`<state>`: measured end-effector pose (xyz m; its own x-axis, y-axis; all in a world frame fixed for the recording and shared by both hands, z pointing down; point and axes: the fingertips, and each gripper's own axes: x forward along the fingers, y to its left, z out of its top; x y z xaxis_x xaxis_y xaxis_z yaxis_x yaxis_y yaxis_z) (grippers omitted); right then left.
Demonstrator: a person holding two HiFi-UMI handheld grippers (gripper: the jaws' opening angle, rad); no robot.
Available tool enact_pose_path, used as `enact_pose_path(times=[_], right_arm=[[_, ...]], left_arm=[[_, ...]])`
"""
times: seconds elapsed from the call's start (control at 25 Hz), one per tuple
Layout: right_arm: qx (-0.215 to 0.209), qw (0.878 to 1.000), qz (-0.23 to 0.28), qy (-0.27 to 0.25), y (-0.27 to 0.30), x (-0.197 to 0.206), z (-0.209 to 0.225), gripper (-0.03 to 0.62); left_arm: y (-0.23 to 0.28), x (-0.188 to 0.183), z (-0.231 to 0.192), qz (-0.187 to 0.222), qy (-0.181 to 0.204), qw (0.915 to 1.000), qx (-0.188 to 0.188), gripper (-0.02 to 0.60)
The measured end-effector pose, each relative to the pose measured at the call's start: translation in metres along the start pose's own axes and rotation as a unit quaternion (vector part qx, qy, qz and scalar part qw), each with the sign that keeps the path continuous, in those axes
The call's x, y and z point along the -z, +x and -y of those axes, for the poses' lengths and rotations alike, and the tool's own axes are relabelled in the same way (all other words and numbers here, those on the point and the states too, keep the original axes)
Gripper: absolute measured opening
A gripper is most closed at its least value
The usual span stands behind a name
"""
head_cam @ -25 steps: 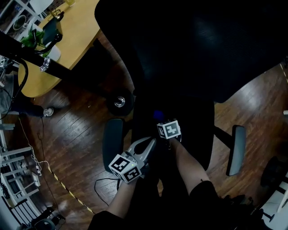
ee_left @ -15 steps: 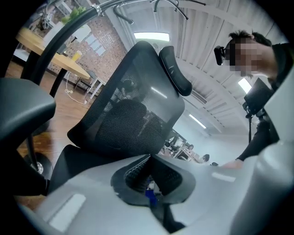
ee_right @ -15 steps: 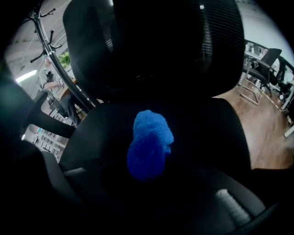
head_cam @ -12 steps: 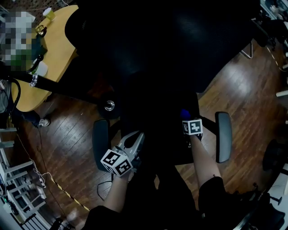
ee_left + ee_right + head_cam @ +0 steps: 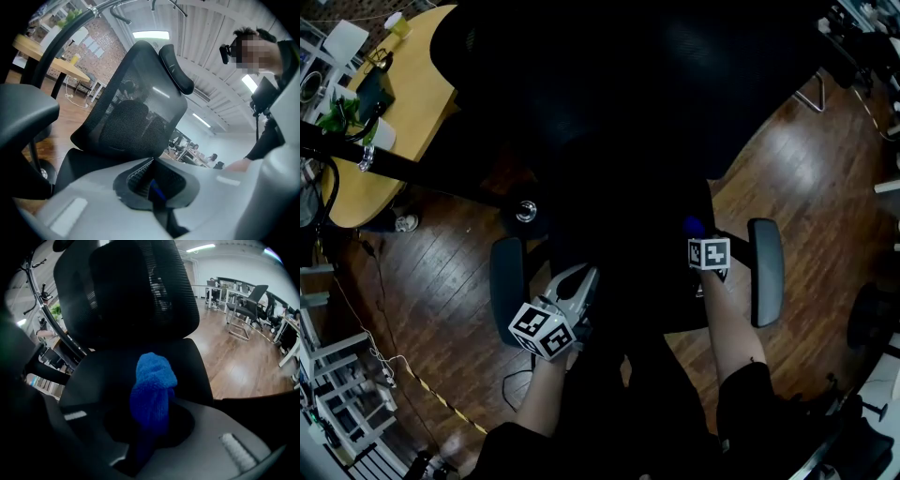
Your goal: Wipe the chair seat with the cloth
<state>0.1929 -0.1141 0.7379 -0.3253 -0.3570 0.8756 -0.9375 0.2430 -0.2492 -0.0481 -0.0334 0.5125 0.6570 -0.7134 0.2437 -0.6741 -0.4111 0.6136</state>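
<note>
Cloth (image 5: pixel 153 380): blue, bunched, clamped upright in the right gripper (image 5: pixel 150 427) and standing over the right half of the dark chair seat (image 5: pixel 108 371), near the right armrest (image 5: pixel 766 272). A second ago it was at the seat's middle, so a rightward pass looks made and wiping appears under way. Contact with the seat cannot be confirmed. The left gripper (image 5: pixel 152 164) is closed and empty, still beside the left armrest (image 5: pixel 506 281).

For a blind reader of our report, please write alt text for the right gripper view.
The right gripper is shut on a blue cloth that sticks up between its jaws, in front of a black office chair's seat. Its mesh backrest rises behind, and wooden floor shows at the right.
</note>
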Motion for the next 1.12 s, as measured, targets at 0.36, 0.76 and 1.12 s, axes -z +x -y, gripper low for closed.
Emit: enact_pose_path(times=[0.36, 0.76, 1.12], right_arm=[[-0.129, 0.989, -0.022, -0.074, 0.035, -0.014, -0.177, 0.038], [-0.247, 0.957, -0.080, -0.131, 0.063, 0.035, -0.332, 0.038], [-0.208, 0.970, -0.068, -0.102, 0.065, 0.040, -0.280, 0.038]], left_arm=[[-0.016, -0.006, -0.005, 0.029, -0.001, 0.9995, -0.016, -0.008], [-0.036, -0.007, -0.017, 0.037, -0.002, 0.9987, -0.034, -0.008], [-0.034, 0.001, -0.016, 0.029, 0.004, 0.9990, -0.032, -0.008]])
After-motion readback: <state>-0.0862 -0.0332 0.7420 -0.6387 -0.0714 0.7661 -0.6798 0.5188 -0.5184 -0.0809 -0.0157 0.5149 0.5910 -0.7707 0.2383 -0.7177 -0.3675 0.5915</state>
